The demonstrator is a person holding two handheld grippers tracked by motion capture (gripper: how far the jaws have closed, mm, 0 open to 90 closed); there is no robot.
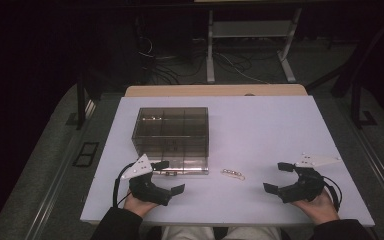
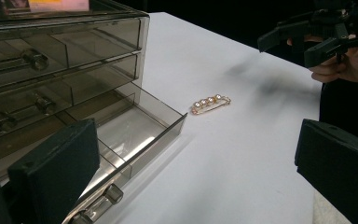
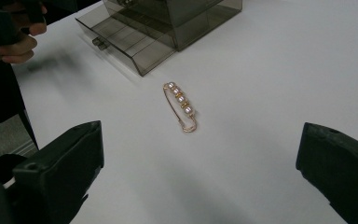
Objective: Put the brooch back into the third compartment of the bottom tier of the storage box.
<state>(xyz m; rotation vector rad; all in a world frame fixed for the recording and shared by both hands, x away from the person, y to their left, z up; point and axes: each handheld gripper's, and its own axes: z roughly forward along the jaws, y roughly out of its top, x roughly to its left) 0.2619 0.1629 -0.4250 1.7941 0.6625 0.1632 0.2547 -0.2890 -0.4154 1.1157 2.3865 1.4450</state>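
Two sets of handheld black tongs rest near the front edge of a white tabletop (image 1: 260,125), one in each of a person's hands. The left tongs (image 1: 172,176) have their jaws spread wide and hold nothing. The right tongs (image 1: 275,177) are likewise wide open and empty. Between the two, lying flat on the tabletop and touching neither, is a gold pin set with a row of small pearls (image 1: 232,174). Just beside the left tongs stands a smoky transparent drawer box (image 1: 172,131). Its bottom drawer (image 2: 135,133) is pulled out toward the person, and the pin lies near that drawer's open corner, on the tabletop outside it
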